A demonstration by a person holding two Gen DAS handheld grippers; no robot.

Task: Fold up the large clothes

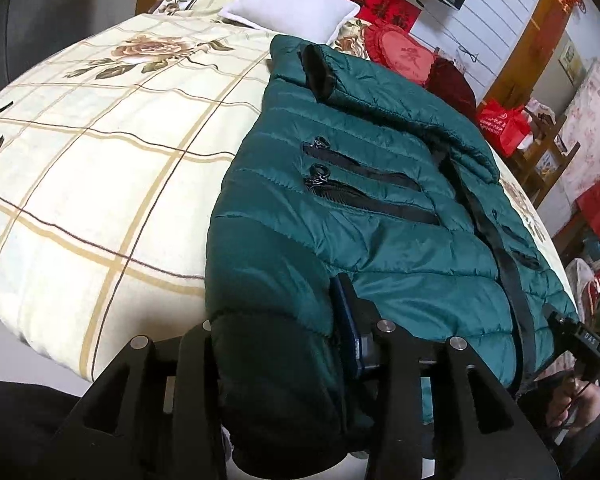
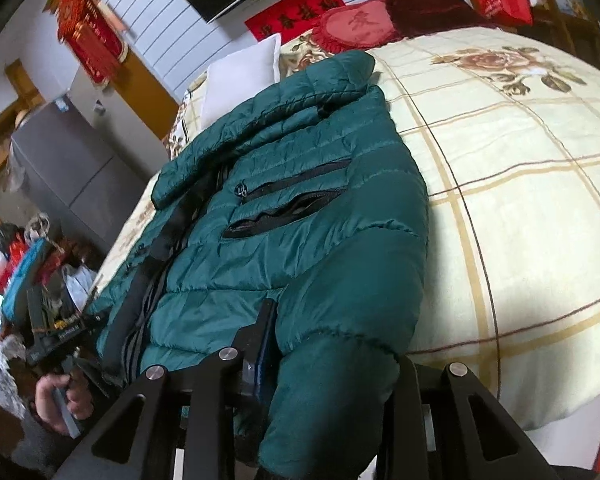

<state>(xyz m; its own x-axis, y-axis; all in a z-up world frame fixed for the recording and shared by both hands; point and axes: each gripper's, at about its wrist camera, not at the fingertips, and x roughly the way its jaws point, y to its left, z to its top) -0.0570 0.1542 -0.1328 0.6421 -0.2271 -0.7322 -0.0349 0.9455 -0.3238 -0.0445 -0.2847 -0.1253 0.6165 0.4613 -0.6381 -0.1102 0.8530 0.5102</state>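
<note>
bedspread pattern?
Cream bedspread with tan-brown grid lines and rose prints; clearest in left wrist view.

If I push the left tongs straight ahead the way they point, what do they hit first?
The green puffer jacket: the left tongs already pinch its near hem, so going on likely just ploughs into its quilted body, with the bedspread beneath.

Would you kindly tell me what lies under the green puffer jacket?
The green puffer jacket lies on a cream checked bedspread printed with roses. What the spread looks like beneath the jacket is hidden.
</note>
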